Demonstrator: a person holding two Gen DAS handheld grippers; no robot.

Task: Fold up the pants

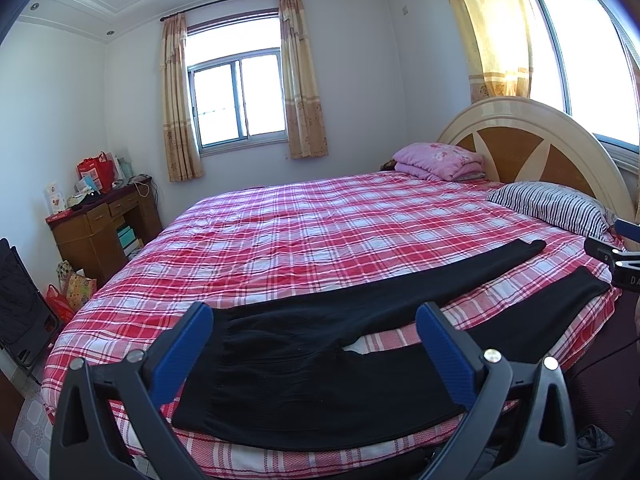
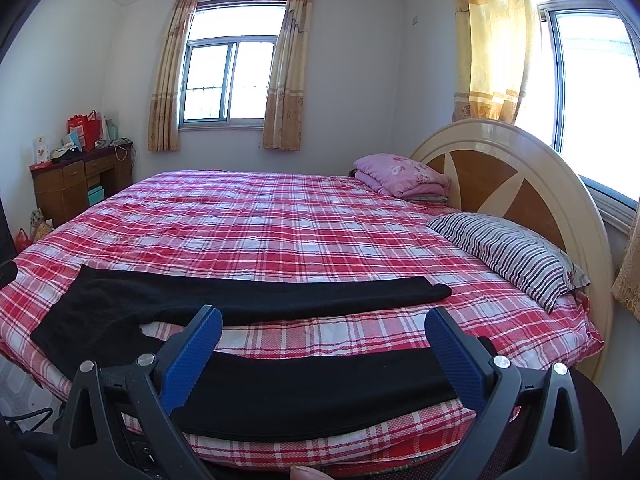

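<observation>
Pants (image 1: 304, 364) are lying flat along the near edge of the bed (image 1: 320, 224), black, waistband at the left, two legs running right and splayed apart, the far leg ending short of the striped pillow (image 1: 556, 208). We are hovering the left gripper (image 1: 316, 344) over the waistband end, fingers spread wide, nothing between them. We are holding the right gripper (image 2: 324, 344) over the near leg, spread too, touching no cloth as far as we can tell. Fabric is looking thin, soft and light; we are judging it will drape and bunch, not hold shape, and may drag on the plaid sheet. We are thinking best holds are the waistband corner at left and the near leg's cuff at right, to bring one leg onto the other. Room: wooden desk (image 1: 104, 224) cluttered at far left, curtained window (image 1: 236, 100) on the far wall, folded pink blanket (image 1: 440, 160) by the headboard (image 1: 532, 152) at right.
</observation>
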